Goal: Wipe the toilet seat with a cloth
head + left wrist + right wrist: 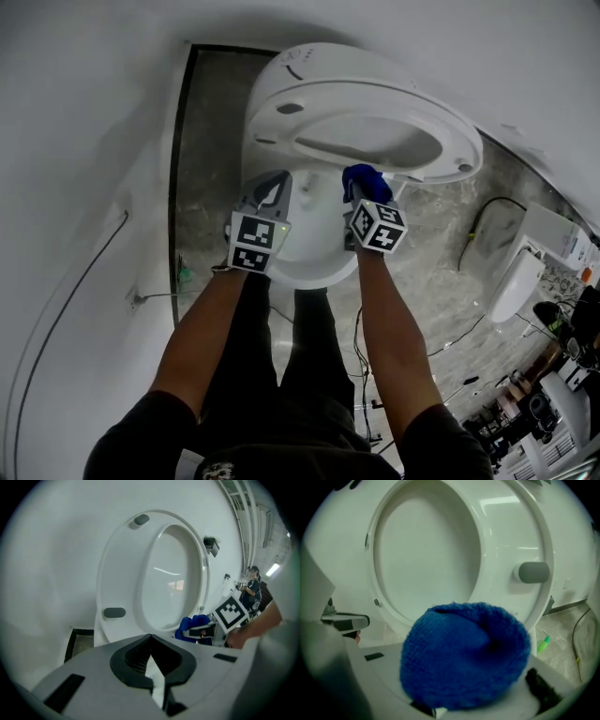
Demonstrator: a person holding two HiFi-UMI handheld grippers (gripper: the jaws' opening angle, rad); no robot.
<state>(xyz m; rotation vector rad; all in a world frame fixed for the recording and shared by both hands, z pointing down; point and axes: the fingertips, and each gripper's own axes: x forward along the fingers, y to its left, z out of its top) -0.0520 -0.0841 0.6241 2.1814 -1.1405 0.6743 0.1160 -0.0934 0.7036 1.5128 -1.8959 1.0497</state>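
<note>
A grey marbled floor [211, 112] met white walls around a toilet with its toilet seat [323, 103] raised. Both forearms reached steeply down, side by side, just before the seat. The left gripper [275, 183] was closed and empty. The right gripper [366, 194] clamped a bunched blue cloth [359, 175] near the seat's lower rim.
</note>
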